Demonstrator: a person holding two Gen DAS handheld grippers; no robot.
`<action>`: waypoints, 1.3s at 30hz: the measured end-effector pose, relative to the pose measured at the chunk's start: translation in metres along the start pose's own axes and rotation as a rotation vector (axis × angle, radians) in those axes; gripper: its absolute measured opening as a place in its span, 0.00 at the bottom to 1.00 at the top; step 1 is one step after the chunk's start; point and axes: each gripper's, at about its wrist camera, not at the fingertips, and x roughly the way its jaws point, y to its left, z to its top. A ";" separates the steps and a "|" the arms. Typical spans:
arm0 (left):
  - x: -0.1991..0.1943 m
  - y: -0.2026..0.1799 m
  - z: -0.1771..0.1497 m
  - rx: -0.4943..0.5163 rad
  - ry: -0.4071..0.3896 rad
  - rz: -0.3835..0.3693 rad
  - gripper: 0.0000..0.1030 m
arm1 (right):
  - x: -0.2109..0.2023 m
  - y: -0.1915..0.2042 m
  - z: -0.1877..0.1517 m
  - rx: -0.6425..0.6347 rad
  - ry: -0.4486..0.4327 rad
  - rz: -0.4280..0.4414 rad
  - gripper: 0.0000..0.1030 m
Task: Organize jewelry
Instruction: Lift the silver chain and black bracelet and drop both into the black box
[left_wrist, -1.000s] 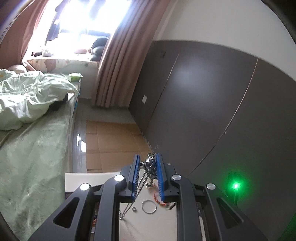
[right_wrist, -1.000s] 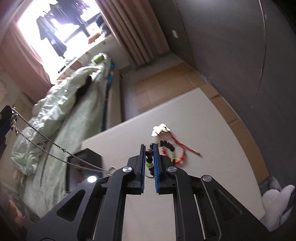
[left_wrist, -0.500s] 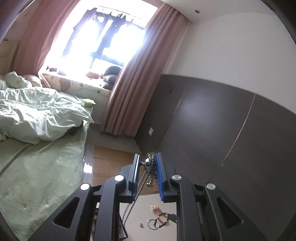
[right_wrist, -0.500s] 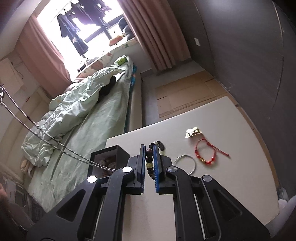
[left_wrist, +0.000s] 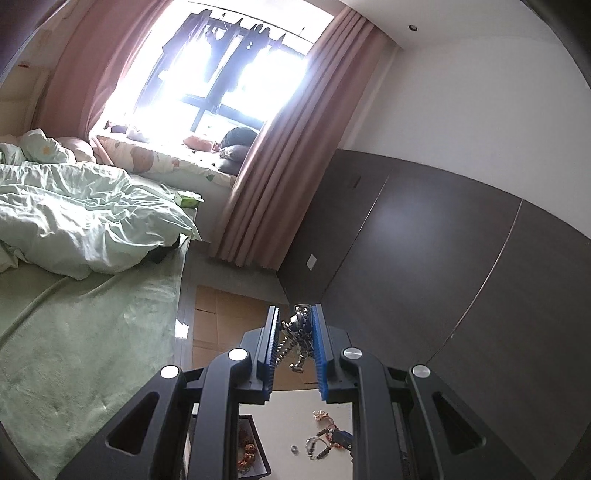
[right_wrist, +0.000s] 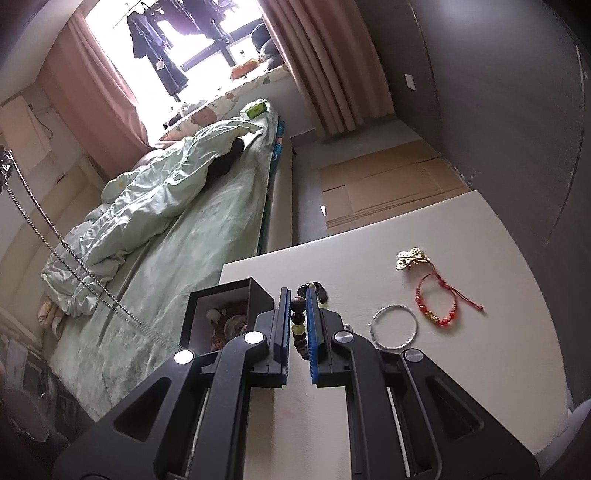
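My left gripper (left_wrist: 294, 319) is shut on a silver chain necklace (left_wrist: 297, 332), held high above the white table (right_wrist: 461, 369). The chain (right_wrist: 55, 243) hangs down across the right wrist view toward the black jewelry box (right_wrist: 225, 314). My right gripper (right_wrist: 298, 293) is shut on a dark beaded bracelet (right_wrist: 298, 321), just above the table beside the box. The box holds several pieces. On the table lie a silver bangle (right_wrist: 394, 326), a red cord bracelet (right_wrist: 439, 302) and a gold butterfly clip (right_wrist: 410, 258).
A bed with green bedding (right_wrist: 166, 229) runs along the table's left side. Flattened cardboard (right_wrist: 384, 188) lies on the floor beyond the table. A dark wardrobe wall (left_wrist: 443, 277) stands on the right. A small ring (left_wrist: 294, 449) lies on the table.
My left gripper has risen and tilted up with the necklace, so the table drops low in its view. My right gripper has lifted and pulled back left with the beaded bracelet, toward the box.
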 end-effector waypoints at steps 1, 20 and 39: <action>0.002 0.001 -0.002 0.002 0.009 0.003 0.15 | 0.001 0.001 0.001 0.003 -0.002 0.011 0.09; 0.091 0.068 -0.086 -0.084 0.290 0.159 0.15 | 0.017 0.037 0.003 0.038 -0.047 0.205 0.09; 0.113 0.098 -0.104 -0.138 0.387 0.232 0.61 | 0.051 0.067 -0.005 0.045 0.021 0.307 0.10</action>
